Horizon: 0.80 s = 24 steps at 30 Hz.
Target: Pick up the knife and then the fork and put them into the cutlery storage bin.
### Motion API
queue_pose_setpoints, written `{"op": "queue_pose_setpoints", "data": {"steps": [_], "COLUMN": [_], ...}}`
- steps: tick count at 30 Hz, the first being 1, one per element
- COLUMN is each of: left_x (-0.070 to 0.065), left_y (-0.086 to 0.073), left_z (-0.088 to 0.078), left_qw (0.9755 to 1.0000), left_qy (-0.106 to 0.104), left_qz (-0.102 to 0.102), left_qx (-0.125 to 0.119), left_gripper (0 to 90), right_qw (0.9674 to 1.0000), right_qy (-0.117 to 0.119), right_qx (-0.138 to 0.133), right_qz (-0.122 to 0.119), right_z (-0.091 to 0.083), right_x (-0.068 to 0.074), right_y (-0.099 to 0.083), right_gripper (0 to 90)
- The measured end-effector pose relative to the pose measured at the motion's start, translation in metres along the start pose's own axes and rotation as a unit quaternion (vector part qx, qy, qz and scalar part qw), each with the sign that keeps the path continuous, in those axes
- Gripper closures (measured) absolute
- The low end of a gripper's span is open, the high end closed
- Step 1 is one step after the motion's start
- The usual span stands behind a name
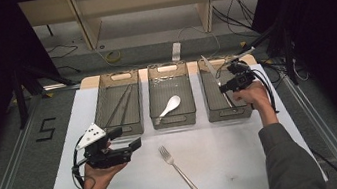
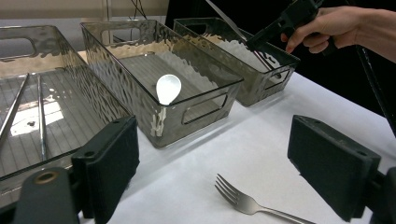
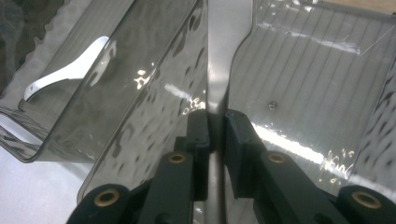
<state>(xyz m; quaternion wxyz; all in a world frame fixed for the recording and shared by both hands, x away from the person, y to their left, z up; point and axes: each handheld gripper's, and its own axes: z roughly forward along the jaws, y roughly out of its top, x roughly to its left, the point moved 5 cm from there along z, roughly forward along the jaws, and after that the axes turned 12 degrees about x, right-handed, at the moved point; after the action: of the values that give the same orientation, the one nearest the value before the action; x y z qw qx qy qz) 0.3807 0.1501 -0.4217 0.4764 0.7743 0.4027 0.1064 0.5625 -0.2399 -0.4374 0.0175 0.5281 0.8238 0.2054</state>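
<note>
Knife: we see the flat silver metal table knife [image 3: 219,70] clamped between the two black jaws of the right gripper [image 3: 215,128], the pads pressed on its narrow part and the blade running on past the tips.
Knife's place: we find it [image 1: 209,67] held over the right smoky clear plastic bin [image 1: 242,110], blade slanting up toward the far left corner.
Right gripper: we see it [image 1: 233,83] in the right hand [image 1: 253,96] above that bin's near half.
Left gripper: we see it [image 1: 127,138] held in the left hand [image 1: 98,174] over the white sheet [image 1: 236,155], near the left bin; its black pads [image 2: 114,163] stand wide apart with nothing between them.
Left bin: the left smoky clear plastic bin [image 1: 98,101] holds a pair of thin metal chopsticks [image 1: 120,105] lying lengthwise.
Middle bin: the middle smoky clear plastic bin [image 1: 174,122] holds a white ceramic soup spoon [image 1: 170,105], bowl to the far right.
Right bin: we cannot tell what, if anything, lies on its floor beneath the knife.
Fork: a silver metal fork [image 1: 179,170] lies on the white sheet, near side of the middle bin, tines toward the far left, well apart from both grippers.
</note>
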Motion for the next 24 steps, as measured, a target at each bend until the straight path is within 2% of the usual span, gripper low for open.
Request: {"op": "queue_pose_setpoints", "data": {"steps": [7, 19, 22, 23, 24], "left_x": [0.000, 0.000, 0.000, 0.000, 0.000], "left_y": [0.000, 0.000, 0.000, 0.000, 0.000], "left_z": [-0.001, -0.001, -0.001, -0.001, -0.001], "left_qw": [1.0000, 1.0000, 1.0000, 1.0000, 1.0000], "left_qy": [0.001, 0.002, 0.002, 0.002, 0.001], "left_qz": [0.001, 0.002, 0.002, 0.001, 0.001], "left_qx": [-0.001, -0.002, -0.002, -0.003, -0.003], "left_gripper": [16.0, 16.0, 15.9, 16.0, 16.0], "right_qw": [1.0000, 0.9996, 0.9993, 0.9991, 0.9991], "right_qy": [-0.001, -0.015, -0.016, -0.018, -0.018], "right_qx": [0.000, 0.012, 0.013, 0.014, 0.014], "right_qz": [0.003, 0.023, 0.031, 0.037, 0.037], "right_z": [0.005, 0.013, 0.015, 0.016, 0.016], "right_x": [0.001, 0.000, -0.001, -0.001, -0.001], "right_y": [0.000, 0.000, 0.001, 0.001, 0.001], "right_gripper": [81.1, 80.8, 79.7, 75.5, 75.5]}}
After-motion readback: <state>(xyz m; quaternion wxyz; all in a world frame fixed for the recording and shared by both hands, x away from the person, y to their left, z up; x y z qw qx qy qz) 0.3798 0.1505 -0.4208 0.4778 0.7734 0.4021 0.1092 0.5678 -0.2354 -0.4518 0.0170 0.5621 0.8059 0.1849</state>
